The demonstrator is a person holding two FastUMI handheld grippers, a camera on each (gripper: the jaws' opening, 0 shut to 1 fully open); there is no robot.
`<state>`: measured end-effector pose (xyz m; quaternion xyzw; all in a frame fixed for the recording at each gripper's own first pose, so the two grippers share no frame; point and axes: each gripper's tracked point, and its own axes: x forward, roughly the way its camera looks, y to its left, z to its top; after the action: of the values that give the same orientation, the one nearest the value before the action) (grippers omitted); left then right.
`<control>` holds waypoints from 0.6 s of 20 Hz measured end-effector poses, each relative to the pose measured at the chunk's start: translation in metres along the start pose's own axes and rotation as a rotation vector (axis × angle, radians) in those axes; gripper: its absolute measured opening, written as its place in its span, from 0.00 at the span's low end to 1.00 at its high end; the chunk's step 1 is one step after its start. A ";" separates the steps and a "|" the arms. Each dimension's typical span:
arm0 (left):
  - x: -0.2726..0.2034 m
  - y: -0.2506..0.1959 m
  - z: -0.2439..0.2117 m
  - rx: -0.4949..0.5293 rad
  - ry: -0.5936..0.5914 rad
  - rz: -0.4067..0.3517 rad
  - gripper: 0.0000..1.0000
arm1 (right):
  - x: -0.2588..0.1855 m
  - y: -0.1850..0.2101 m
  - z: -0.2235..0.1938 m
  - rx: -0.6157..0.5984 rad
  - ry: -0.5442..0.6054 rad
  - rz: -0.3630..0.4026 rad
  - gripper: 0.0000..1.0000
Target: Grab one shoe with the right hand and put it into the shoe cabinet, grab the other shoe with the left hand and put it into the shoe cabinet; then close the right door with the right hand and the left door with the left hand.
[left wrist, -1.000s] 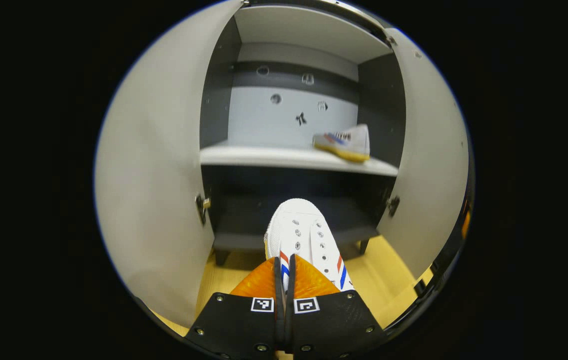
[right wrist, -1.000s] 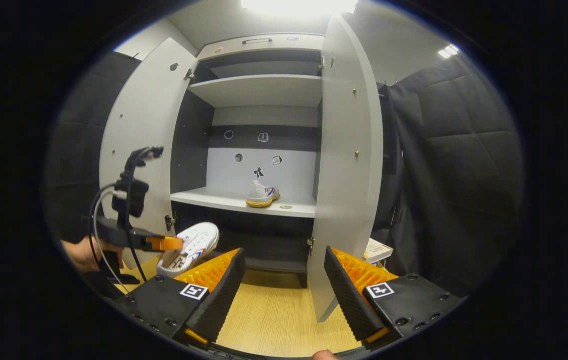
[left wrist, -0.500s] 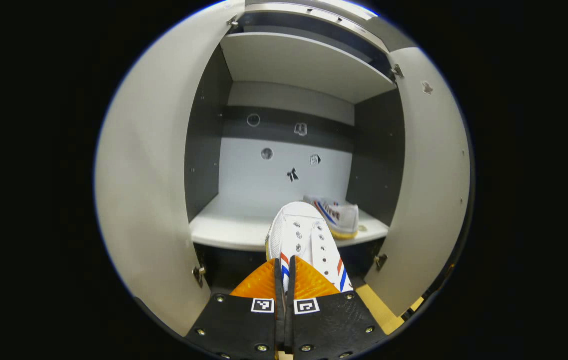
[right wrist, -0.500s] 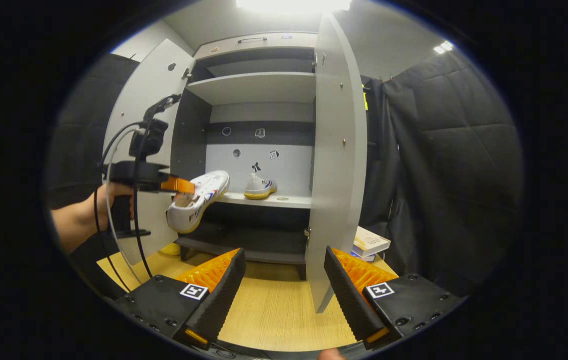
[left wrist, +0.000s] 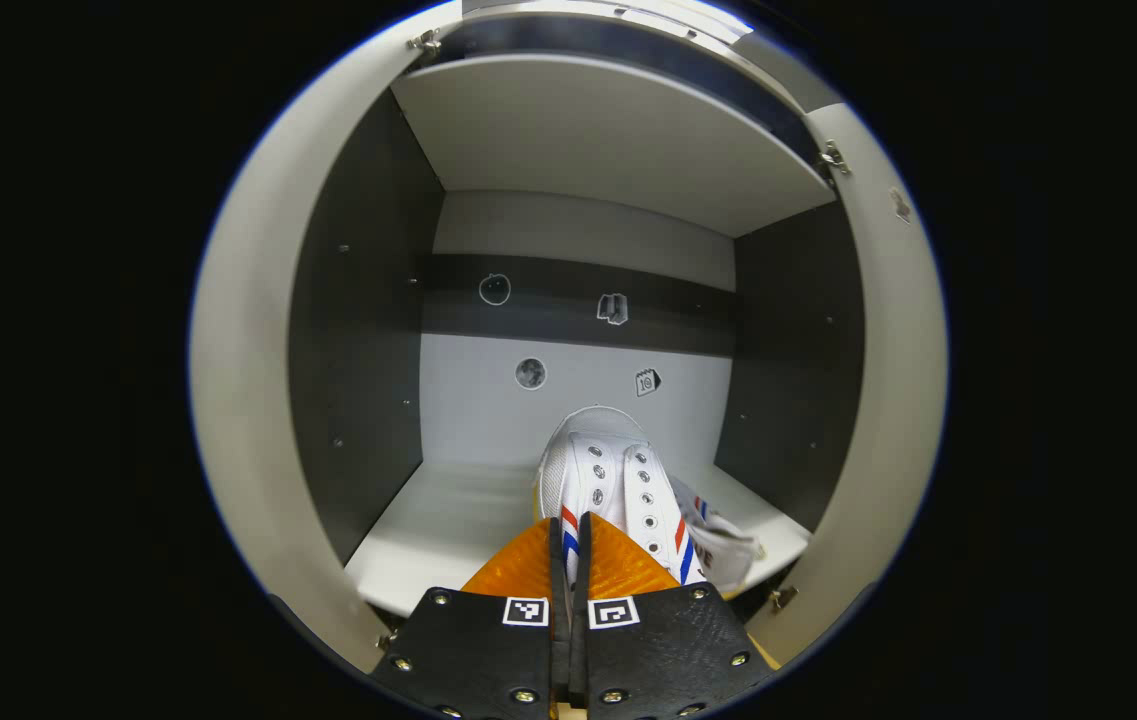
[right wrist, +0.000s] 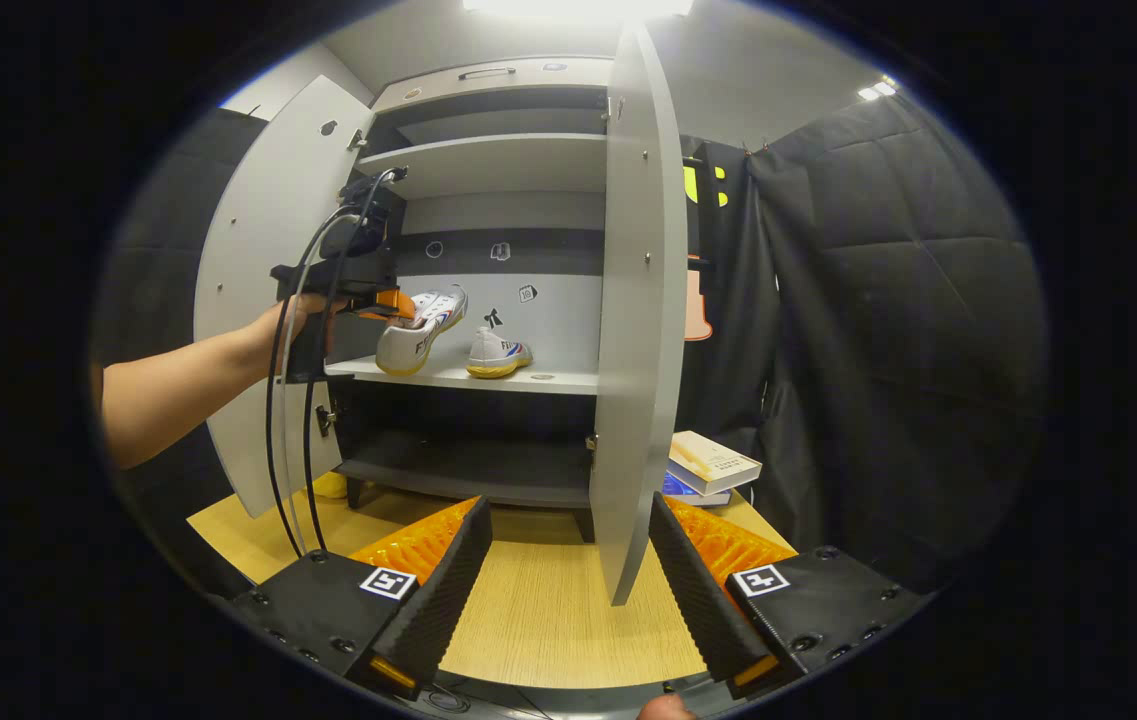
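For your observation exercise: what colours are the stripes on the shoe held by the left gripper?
Red and blue stripes on the white shoe, clearest in the left gripper view.

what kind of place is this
Probably a staged recording booth, not a real home: black quilted cloth hangs as walls around a grey shoe cabinet standing on a wood-look floor, with stacked books beside it.

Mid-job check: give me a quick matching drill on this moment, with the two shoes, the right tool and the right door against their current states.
Things:
1. shoe in the left tool
2. other shoe
3. right tool
4. right door

States:
a. open, holding nothing
b. resting on the middle shelf
c. swung open
d. clamped, over the shelf's left part

Pairs: 1-d, 2-b, 3-a, 4-c
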<state>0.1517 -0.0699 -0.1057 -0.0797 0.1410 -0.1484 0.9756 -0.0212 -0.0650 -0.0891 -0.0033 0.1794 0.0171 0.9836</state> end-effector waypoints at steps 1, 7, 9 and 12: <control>0.001 0.001 -0.002 -0.014 0.009 0.006 0.00 | 0.000 -0.002 0.000 0.002 0.001 -0.006 0.99; 0.001 0.004 -0.007 -0.040 0.102 0.070 0.00 | 0.004 -0.015 -0.006 0.004 0.023 -0.036 0.99; 0.000 0.006 -0.016 -0.043 0.135 0.093 0.00 | 0.007 -0.017 -0.006 0.005 0.025 -0.041 0.99; -0.011 -0.003 0.000 -0.083 0.098 0.098 0.00 | 0.010 -0.019 -0.002 0.007 0.017 -0.043 0.99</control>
<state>0.1411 -0.0696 -0.1026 -0.1056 0.1982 -0.0983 0.9695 -0.0120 -0.0837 -0.0941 -0.0039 0.1878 -0.0045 0.9822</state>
